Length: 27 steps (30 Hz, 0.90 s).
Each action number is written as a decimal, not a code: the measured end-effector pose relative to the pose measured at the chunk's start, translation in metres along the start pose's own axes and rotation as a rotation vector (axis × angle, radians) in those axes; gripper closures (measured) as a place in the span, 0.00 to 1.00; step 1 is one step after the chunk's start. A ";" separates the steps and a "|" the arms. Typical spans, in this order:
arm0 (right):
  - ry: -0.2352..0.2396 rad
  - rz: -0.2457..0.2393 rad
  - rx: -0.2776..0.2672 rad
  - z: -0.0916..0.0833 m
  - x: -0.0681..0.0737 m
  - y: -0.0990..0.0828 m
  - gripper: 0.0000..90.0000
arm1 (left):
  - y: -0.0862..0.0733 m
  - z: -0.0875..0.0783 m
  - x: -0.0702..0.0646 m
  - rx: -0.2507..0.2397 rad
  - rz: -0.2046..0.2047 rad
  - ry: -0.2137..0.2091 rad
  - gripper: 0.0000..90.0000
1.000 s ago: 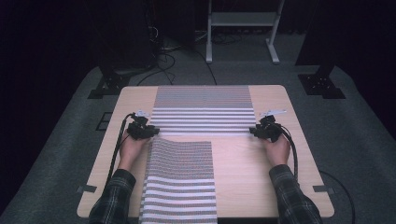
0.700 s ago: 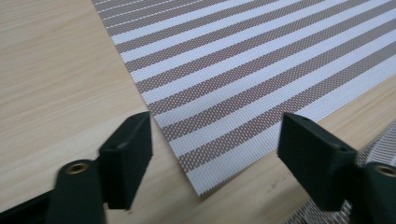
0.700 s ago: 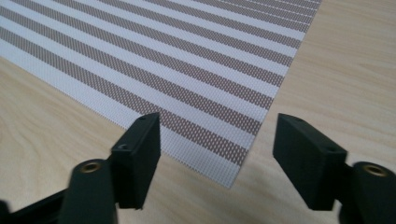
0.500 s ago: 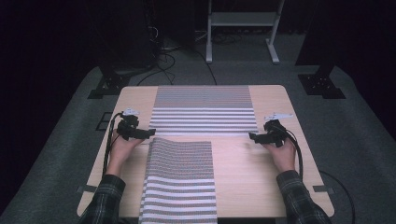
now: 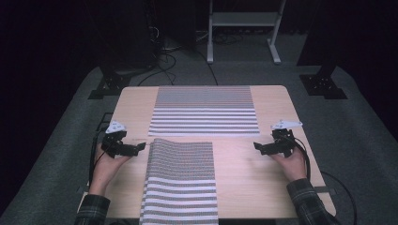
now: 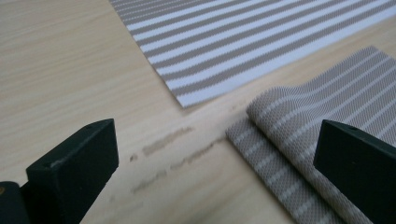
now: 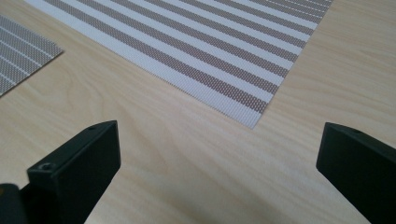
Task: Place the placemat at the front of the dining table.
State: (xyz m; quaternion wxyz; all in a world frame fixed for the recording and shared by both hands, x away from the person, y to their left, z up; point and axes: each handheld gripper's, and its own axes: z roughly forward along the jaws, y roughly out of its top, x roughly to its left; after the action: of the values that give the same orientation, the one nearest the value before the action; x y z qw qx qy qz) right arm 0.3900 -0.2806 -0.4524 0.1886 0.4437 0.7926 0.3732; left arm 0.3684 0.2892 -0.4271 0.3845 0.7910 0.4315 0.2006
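Note:
A flat striped mat [image 5: 204, 111] lies across the far half of the wooden table [image 5: 272, 178]. A second striped mat [image 5: 180, 180] lies in front of it, with its far edge doubled over and its near end hanging off the table front. My left gripper [image 5: 139, 148] hovers just left of that folded edge [image 6: 327, 107]. Its jaws have just been opening and hold nothing. My right gripper [image 5: 257, 147] sits off the flat mat's near right corner [image 7: 254, 116]. Its jaws have also just been opening, over bare wood.
Scuff marks [image 6: 168, 142] show on the wood between the two mats. Dark stands [image 5: 324, 84] and cables [image 5: 164, 51] sit on the carpet behind the table, and a white frame [image 5: 239, 21] stands at the back. Bare wood flanks the mats on both sides.
Both grippers were at the flat mat's near corners with narrow jaws. They have drawn outward and toward the person, left to the left and right to the right, and opened wide.

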 end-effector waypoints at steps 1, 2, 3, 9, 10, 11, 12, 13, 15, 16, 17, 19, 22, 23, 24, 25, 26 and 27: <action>-0.003 -0.001 -0.004 -0.003 0.001 -0.002 0.00 | -0.004 -0.004 -0.001 0.003 0.004 0.003 0.00; -0.004 -0.004 -0.007 -0.006 0.002 -0.004 0.00 | -0.007 -0.008 -0.002 0.004 0.003 0.004 0.00; -0.002 -0.006 -0.009 -0.009 0.003 -0.007 0.00 | -0.011 -0.012 -0.003 0.001 0.003 0.004 0.00; 0.005 -0.040 -0.017 -0.021 0.010 -0.027 0.00 | -0.032 -0.029 -0.009 0.008 0.014 0.011 0.00; 0.007 -0.046 -0.011 -0.023 0.011 -0.030 0.00 | -0.035 -0.031 -0.011 0.007 0.012 0.008 0.00; 0.010 -0.049 -0.007 -0.024 0.012 -0.033 0.00 | -0.039 -0.032 -0.012 0.007 0.017 0.009 0.00; 0.015 -0.051 -0.001 -0.026 0.014 -0.036 0.00 | -0.042 -0.034 -0.014 0.010 0.023 0.008 0.00; 0.013 -0.054 0.004 -0.028 0.015 -0.039 0.00 | -0.046 -0.035 -0.016 0.017 0.031 0.009 0.00; 0.019 -0.056 -0.004 -0.034 0.018 -0.047 0.00 | -0.052 -0.037 -0.019 0.024 0.036 0.010 0.00; 0.022 -0.055 -0.001 -0.037 0.018 -0.049 0.00 | -0.055 -0.037 -0.021 0.031 0.042 0.008 0.00; 0.023 -0.056 0.002 -0.039 0.019 -0.053 0.00 | -0.059 -0.038 -0.023 0.041 0.048 0.007 0.00; 0.024 -0.056 0.008 -0.045 0.020 -0.060 0.00 | -0.065 -0.037 -0.026 0.058 0.055 0.004 0.00; 0.030 -0.040 0.023 -0.053 0.019 -0.073 0.00 | -0.075 -0.037 -0.031 0.093 0.070 -0.004 0.00; 0.028 -0.039 0.028 -0.055 0.019 -0.078 0.00 | -0.077 -0.036 -0.032 0.103 0.072 -0.009 0.00; 0.028 -0.036 0.035 -0.057 0.019 -0.082 0.00 | -0.081 -0.036 -0.034 0.116 0.072 -0.010 0.00; 0.024 -0.035 0.045 -0.059 0.020 -0.087 0.00 | -0.083 -0.036 -0.034 0.125 0.076 -0.012 0.00; 0.023 -0.034 0.052 -0.061 0.020 -0.089 0.00 | -0.086 -0.036 -0.035 0.133 0.079 -0.014 0.00; 0.019 -0.035 0.057 -0.062 0.021 -0.092 0.00 | -0.087 -0.036 -0.036 0.133 0.079 -0.014 0.00</action>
State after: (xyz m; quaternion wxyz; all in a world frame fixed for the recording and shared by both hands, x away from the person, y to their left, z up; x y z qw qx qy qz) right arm 0.2878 -0.3197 -0.4810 0.1748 0.4314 0.8124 0.3513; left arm 0.2795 0.3038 -0.4724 0.3256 0.8328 0.4095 0.1810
